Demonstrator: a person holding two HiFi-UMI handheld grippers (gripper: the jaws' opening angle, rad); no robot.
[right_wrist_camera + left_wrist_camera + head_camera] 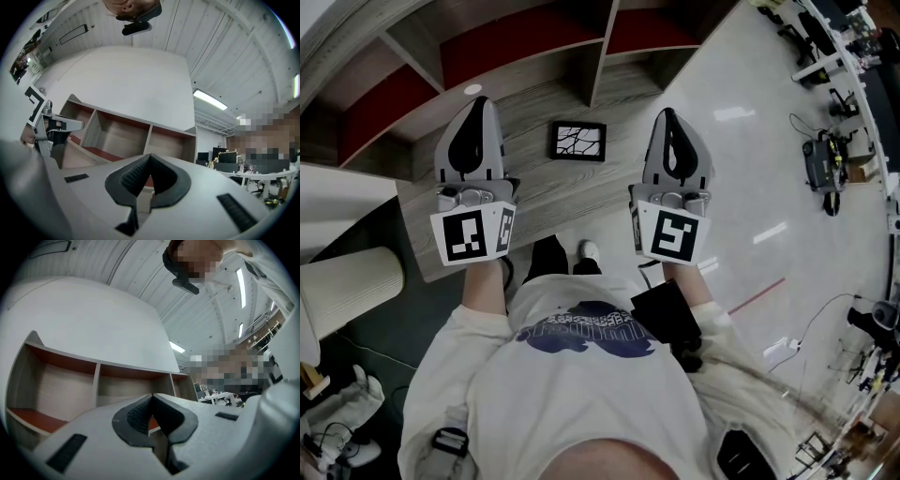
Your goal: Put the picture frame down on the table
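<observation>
Left claw point(476, 105) and right claw point(667, 114) hover clenched and empty either side of the picture frame point(577, 141). It lies flat on the worktop point(534, 202), seemingly already set down

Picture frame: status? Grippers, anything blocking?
Left gripper shut, empty. Right gripper shut, empty. Picture frame lies flat on the table between them, touched by neither. Nothing in the way.
</observation>
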